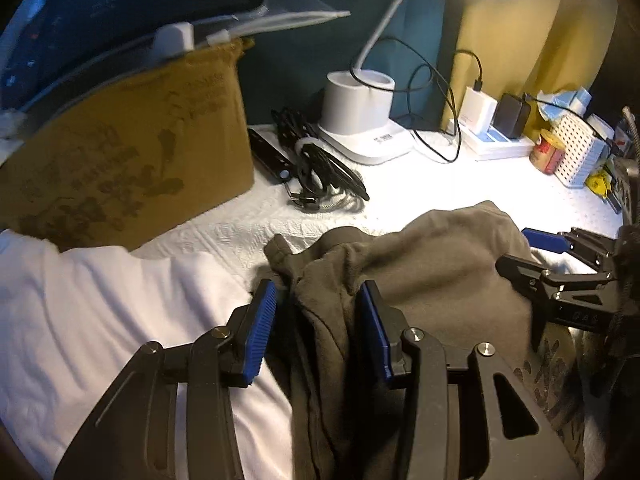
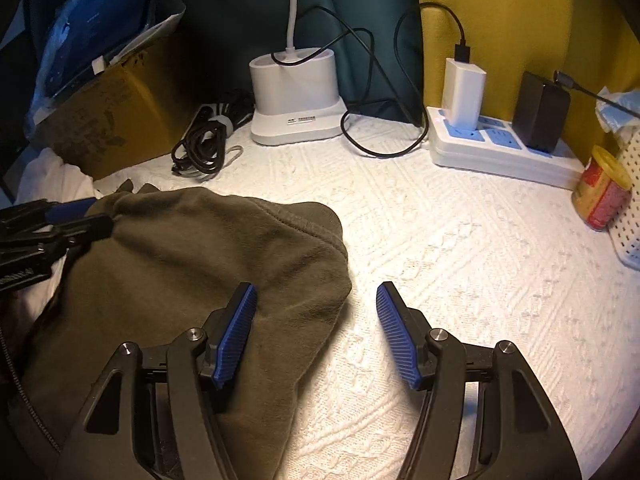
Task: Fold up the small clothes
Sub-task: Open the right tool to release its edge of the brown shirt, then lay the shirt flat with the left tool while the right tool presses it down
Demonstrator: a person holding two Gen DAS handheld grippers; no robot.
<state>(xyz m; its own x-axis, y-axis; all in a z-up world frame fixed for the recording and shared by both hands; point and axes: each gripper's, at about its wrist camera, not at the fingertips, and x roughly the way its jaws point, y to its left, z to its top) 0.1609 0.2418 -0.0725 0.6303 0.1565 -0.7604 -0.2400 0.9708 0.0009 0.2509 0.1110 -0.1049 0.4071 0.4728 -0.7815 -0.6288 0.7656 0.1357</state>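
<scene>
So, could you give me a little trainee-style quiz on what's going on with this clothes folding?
1. True or false: the right gripper is clamped on the olive-brown fleece garment.
2. In the right wrist view, what lies to the right of the white lamp base? A: white power strip. B: kettle. C: book.
3. Fill in: bunched fleece lies between the pads of the ___ gripper.

Key: 1 false, it is open; 2 A; 3 left gripper.
</scene>
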